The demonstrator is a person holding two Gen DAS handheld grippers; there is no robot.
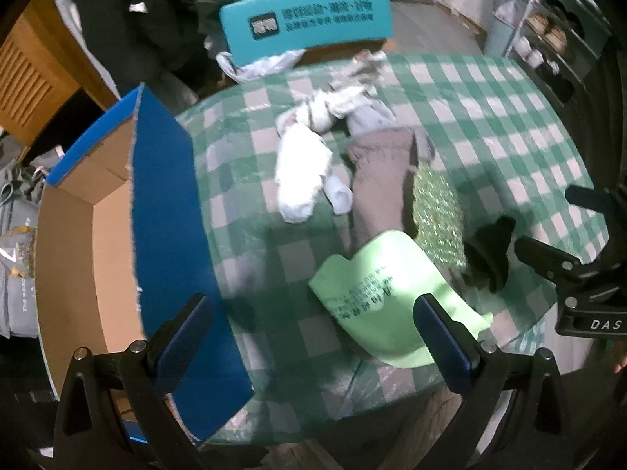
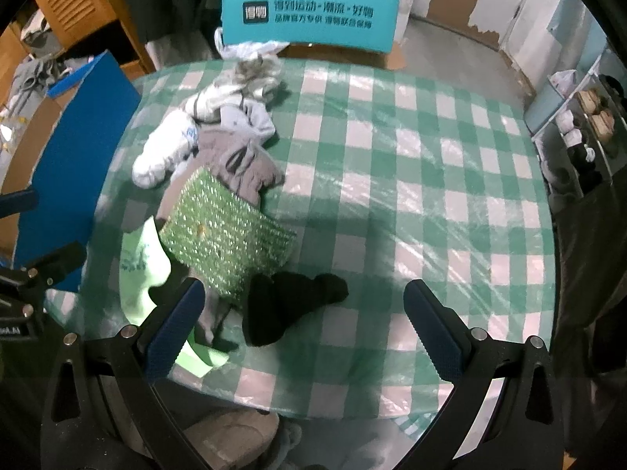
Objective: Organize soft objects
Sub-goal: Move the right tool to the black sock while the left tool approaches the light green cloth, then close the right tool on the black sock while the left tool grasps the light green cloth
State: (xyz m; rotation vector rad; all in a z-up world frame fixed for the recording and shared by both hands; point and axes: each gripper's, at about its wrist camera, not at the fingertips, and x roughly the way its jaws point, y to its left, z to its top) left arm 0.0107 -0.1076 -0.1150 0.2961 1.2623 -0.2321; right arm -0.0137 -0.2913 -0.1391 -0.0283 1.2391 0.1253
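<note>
On the green-checked surface, beside the open blue cardboard box standing at its edge: a loose heap of soft things. Nearest the box, white socks; just past them a brown-grey garment; on the garment's far side from the box a green bubble-wrap pouch; toward the near edge a pale green plastic bag and a black sock, farthest from the box of the near items. Further back, a tangle of grey-and-white cloth by the teal chair back.

Left hand-held gripper spread wide, nothing between the fingers, hanging over the box's near wall and the pale green bag. Right hand-held gripper likewise spread and empty, poised above the black sock. Box interior bare cardboard as far as visible, so sorting judged barely under way.

Risks from here: pinching the black sock together with the grey fabric beneath the pouch, dragging the pouch along. Slick plastic over the cloth likely to let the pale green bag slide off the near edge if nudged. Thin bag prone to slipping from the pads. Tall box flap liable to snag a dangling item, tipping the box off its perch. Blur in the left view, so exact overlaps uncertain
</note>
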